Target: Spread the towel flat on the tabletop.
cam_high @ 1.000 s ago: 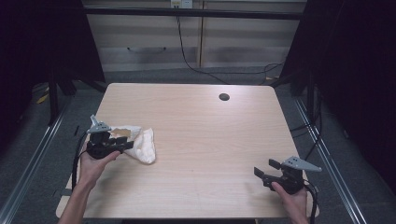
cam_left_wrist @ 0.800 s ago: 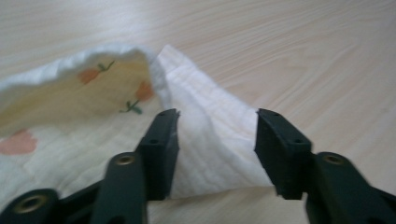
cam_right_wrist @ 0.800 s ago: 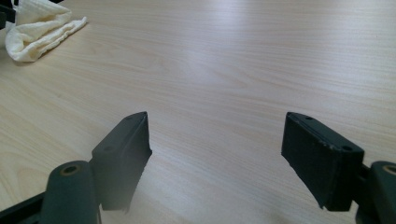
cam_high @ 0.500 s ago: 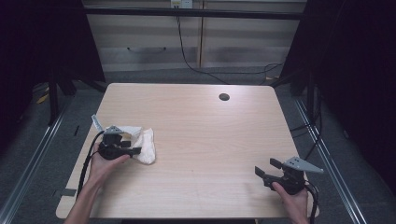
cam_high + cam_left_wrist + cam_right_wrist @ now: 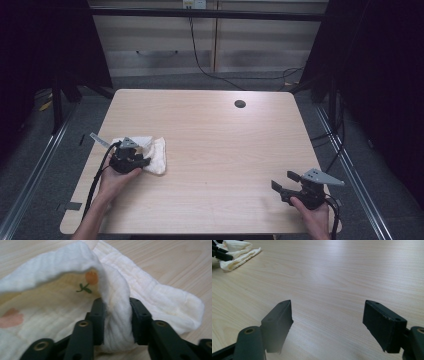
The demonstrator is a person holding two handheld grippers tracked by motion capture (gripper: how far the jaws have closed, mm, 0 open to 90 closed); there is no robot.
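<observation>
your right gripper (image 5: 285, 182) sits nearest you at the table's near right corner, low over the wood. in the right gripper view its jaws stand wide apart with bare tabletop between them, holding nothing, and they point across the table (image 5: 337, 270) toward the cloth (image 5: 237, 252), which lies well apart at the far left of that view.

farther in on the left side, your left gripper (image 5: 116, 315) is down on the cloth (image 5: 150, 152). its jaws have just been closing, and in the left gripper view a raised fold of the white fabric is pinched between the two black pads, which press into it on both sides. the cloth (image 5: 155, 292) is soft, crinkled white gauze with a small orange tulip print (image 5: 90, 278) on the inner face beside the fold.

the cloth rests on the table's (image 5: 215, 130) left half, near the left edge, bunched up under your left hand (image 5: 116, 180).

beyond it, a dark round hole (image 5: 240, 104) sits near the table's far edge.
</observation>
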